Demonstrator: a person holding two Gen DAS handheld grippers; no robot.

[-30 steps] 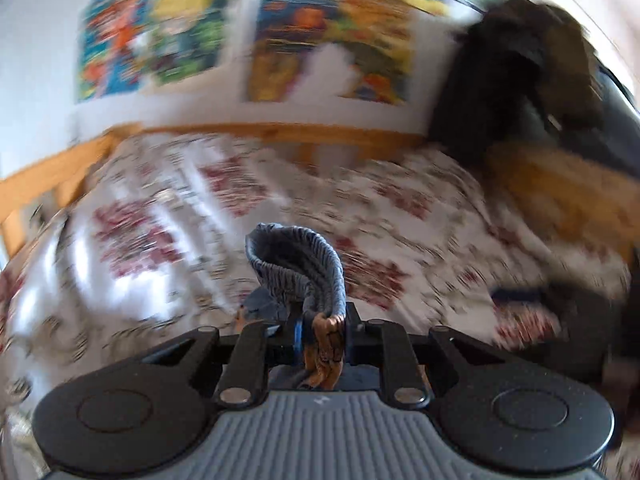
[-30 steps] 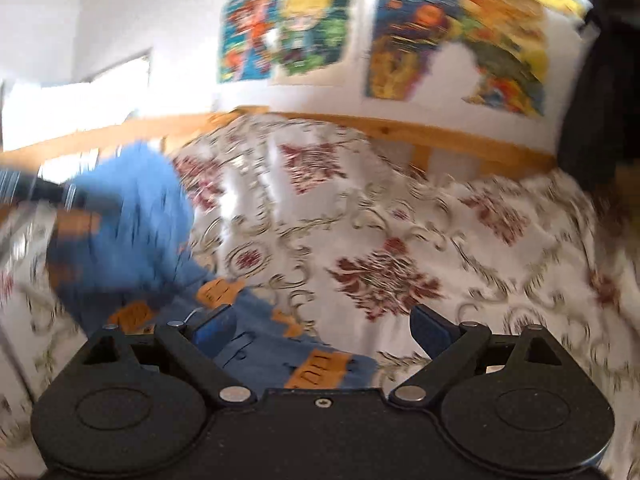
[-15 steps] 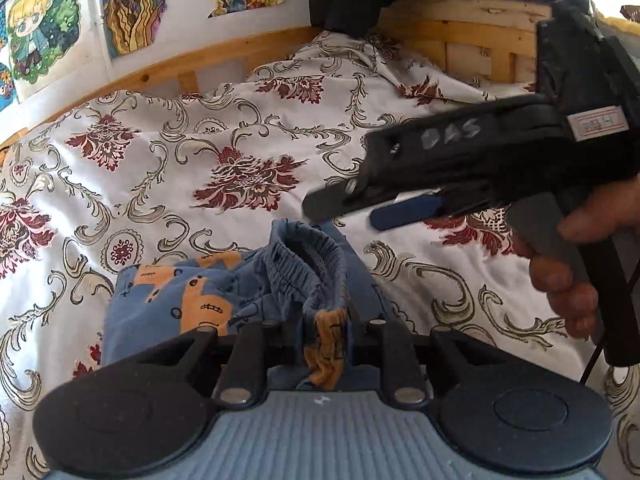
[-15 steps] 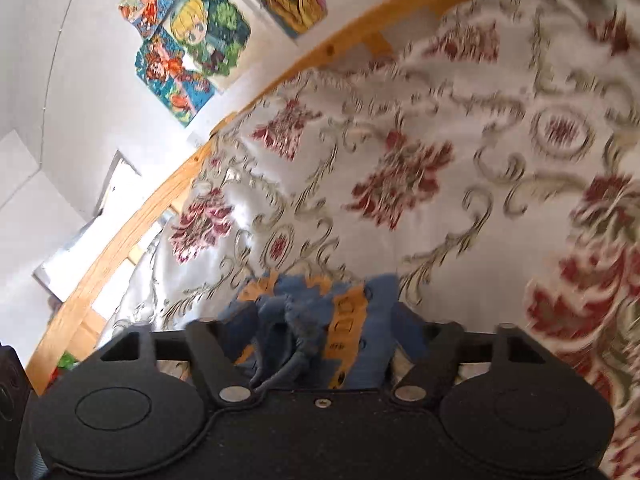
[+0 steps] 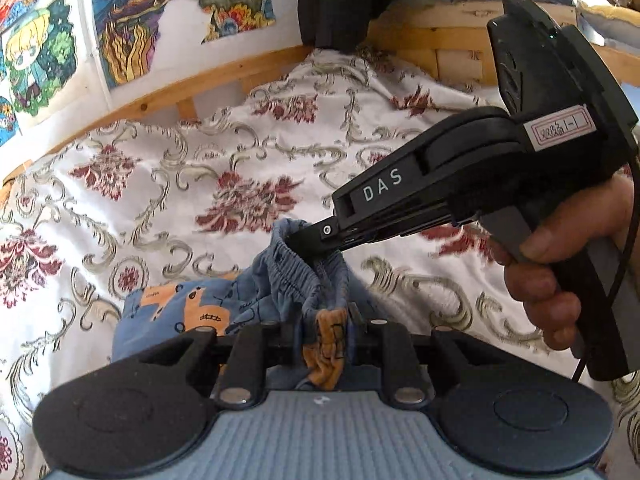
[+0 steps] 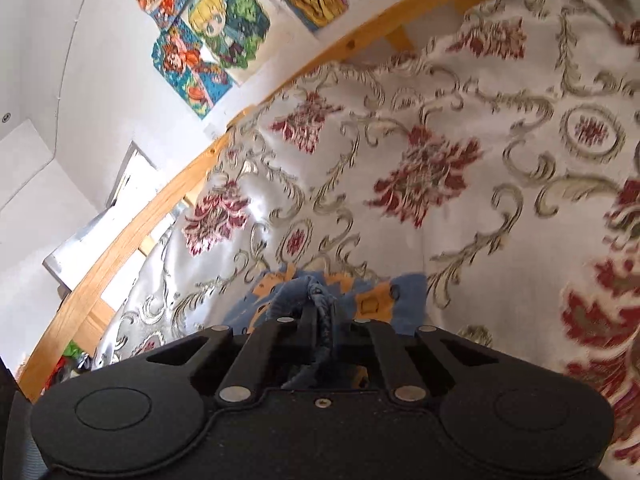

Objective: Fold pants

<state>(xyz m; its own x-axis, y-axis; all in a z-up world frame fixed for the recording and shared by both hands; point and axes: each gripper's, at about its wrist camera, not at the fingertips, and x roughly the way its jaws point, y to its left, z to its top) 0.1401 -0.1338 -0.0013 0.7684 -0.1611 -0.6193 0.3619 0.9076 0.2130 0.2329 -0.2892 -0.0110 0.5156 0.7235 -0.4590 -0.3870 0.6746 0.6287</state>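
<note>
- Pants (image 5: 188,312) — small, blue with orange print, lying bunched on the bed's floral bedspread (image 5: 160,184); the elastic waistband (image 5: 296,272) is lifted off the cover into a standing loop.
- Left gripper (image 5: 326,330) — jaws clenched on an orange-and-blue fold of the waistband, cloth hanging down between them.
- Right gripper (image 5: 308,242) — seen from the side in the left wrist view, entering from the right, its tip at the top of the waistband loop; black body marked "DAS", with a white label further back.
- Right gripper, own view (image 6: 320,320) — jaws drawn together on a ridge of blue waistband; only this view shows that grasp from behind, with the pants (image 6: 404,288) spread beyond.
- Hand (image 5: 560,272) — wrapped round the right gripper's grey handle; left wrist view only.
- Wooden bed rail (image 5: 224,76) along the far edge of the bedspread.
- Cartoon posters (image 6: 208,32) on the white wall — in both views.
- Dark garment (image 5: 340,0) hanging over the rail; left wrist view only.
</note>
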